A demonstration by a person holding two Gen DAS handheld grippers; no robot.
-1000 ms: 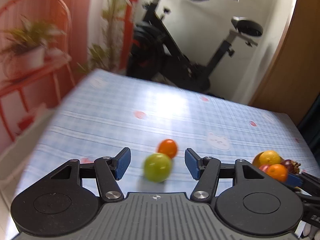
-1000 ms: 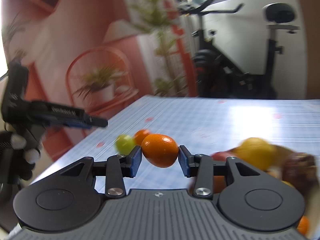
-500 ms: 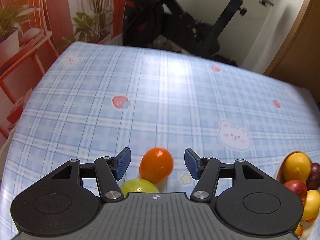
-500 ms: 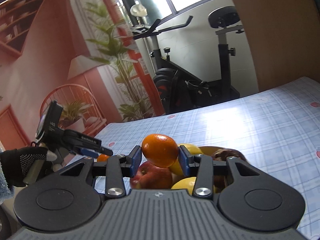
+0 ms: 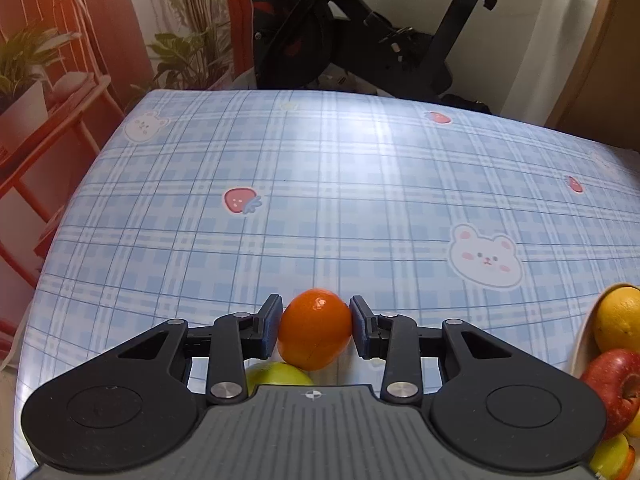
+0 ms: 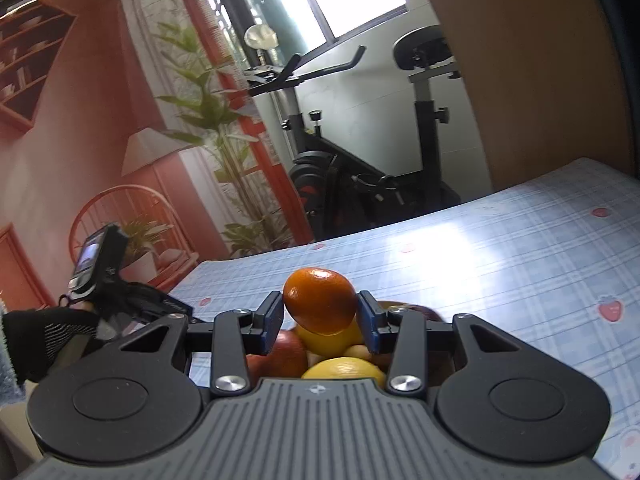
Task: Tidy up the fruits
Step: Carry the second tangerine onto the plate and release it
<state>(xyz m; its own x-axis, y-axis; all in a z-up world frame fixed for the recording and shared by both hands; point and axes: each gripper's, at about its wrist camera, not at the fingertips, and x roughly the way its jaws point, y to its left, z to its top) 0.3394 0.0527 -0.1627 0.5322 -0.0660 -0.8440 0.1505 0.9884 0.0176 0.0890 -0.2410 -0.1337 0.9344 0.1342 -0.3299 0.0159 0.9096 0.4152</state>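
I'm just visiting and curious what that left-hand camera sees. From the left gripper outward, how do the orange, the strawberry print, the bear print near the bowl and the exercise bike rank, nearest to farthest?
1. Orange: between the left gripper pads, which have just been closing onto it.
2. Bear print: on the cloth, ahead and right.
3. Strawberry print: ahead and left, slightly farther up the cloth.
4. Exercise bike: beyond the table's far edge.

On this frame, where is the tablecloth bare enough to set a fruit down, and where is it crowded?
Free: the checked tablecloth ahead of the left gripper, from the strawberry print across to the bear print and back to the far edge. Crowded: the fruit bowl at the right edge, heaped, and the spot where the green fruit sits against the gripped orange.
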